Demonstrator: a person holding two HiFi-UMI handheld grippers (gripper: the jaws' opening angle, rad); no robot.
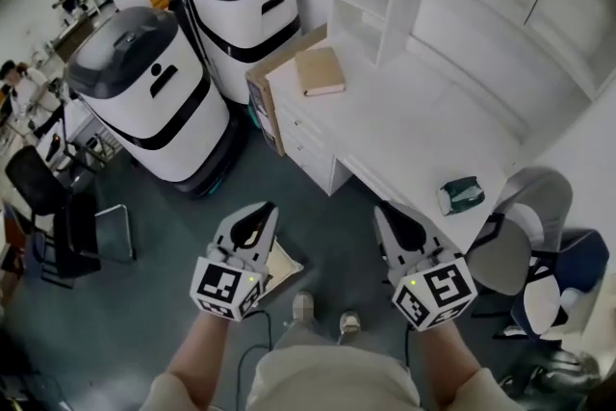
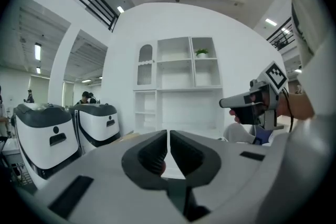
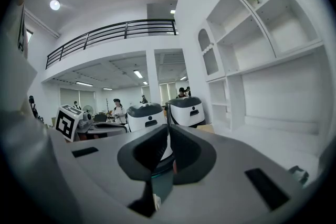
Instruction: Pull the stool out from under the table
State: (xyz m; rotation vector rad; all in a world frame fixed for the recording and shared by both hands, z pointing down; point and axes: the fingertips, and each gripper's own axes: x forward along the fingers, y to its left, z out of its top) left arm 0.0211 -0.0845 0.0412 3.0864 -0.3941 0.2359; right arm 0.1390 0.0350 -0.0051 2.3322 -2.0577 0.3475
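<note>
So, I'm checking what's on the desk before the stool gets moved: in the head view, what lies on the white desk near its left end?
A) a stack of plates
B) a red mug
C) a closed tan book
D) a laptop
C: a closed tan book lies flat near the left end of the white desk. The only other thing on the desk is a small dark green object near the front edge.
</note>
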